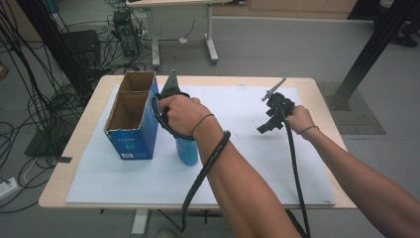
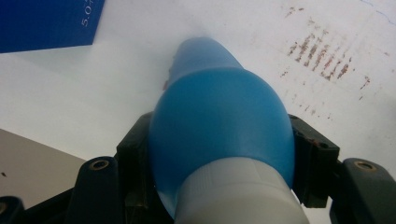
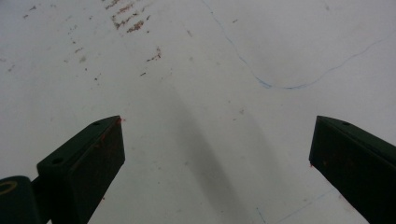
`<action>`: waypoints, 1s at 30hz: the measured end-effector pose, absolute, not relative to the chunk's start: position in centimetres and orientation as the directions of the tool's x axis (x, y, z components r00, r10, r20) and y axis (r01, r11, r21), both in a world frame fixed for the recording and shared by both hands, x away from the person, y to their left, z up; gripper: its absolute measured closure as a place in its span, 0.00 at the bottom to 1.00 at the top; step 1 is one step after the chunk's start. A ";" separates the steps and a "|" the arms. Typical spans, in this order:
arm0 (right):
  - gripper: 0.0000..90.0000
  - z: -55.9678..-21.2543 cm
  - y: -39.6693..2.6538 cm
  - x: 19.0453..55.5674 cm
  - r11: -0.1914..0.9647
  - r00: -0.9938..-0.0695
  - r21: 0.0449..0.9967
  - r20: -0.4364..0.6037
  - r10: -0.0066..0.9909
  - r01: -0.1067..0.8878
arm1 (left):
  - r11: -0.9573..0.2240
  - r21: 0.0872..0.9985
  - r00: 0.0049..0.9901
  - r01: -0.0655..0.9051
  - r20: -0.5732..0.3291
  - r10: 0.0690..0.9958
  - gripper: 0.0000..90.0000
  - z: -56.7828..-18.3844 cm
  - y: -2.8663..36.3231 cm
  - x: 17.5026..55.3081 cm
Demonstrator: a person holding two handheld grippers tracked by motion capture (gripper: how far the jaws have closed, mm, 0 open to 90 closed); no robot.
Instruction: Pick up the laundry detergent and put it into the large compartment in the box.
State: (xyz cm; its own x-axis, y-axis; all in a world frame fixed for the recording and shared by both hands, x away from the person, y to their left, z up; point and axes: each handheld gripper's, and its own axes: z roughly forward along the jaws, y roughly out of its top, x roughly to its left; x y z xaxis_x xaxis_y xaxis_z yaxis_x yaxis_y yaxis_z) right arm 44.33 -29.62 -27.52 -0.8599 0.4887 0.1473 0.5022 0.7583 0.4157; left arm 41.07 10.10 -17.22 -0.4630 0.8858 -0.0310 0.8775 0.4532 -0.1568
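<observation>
While you're parked over the desk (image 1: 89,148), here's how it looks going left to right. Off to the far left of your left-hand jaws sits the blue cardboard box (image 1: 132,139), open at the top with two compartments, standing on the white sheet (image 1: 247,163) that covers most of the desk. A corner of that box peeks in at the top left of the left gripper view too.

Next up is your left gripper (image 2: 219,154). Its jaws are pinching the blue bottle (image 2: 219,116), one black pad on each side of the wide part of the body, right above the white cap (image 2: 238,196). The bottle runs straight out from between the jaws, away from the camera, toward the sheet below. From the high view the bottle (image 1: 187,151) pokes out under your left hand (image 1: 181,113), just beside the box and not touching it as far as I can tell.

Over to the right, well apart from the bottle, your right gripper (image 3: 217,154) has its jaws spread wide with nothing between them, just bare white sheet with some reddish-brown scuffs and a thin blue pen line beyond the tips. In the high view your right hand (image 1: 299,119) holds it above the sheet's right half.
</observation>
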 end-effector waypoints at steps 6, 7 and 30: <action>0.04 -27.1 -29.2 44.0 0.765 -0.861 0.409 0.132 0.490 0.498 | 0.423 -0.151 -0.435 0.894 -0.060 0.898 0.41 -16.3 10.5 40.8; 0.04 -27.1 -29.0 44.0 0.768 -0.864 0.406 0.130 0.487 0.495 | 0.413 -0.148 -0.425 0.899 -0.064 0.903 0.41 -16.0 10.5 40.7; 0.04 -24.7 -26.6 42.5 0.808 -0.874 0.363 0.037 0.485 0.464 | 0.107 -0.079 -0.113 0.991 -0.087 0.990 0.41 -6.1 7.9 38.9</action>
State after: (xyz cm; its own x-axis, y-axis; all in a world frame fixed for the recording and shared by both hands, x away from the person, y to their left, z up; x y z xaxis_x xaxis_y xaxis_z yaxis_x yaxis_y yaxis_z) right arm 42.54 -26.55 -24.69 -0.8738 0.4849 0.0371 0.4639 0.8082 0.3627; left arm 38.86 7.93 -6.13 -0.1133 0.9898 -0.0867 0.9912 0.1065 -0.0791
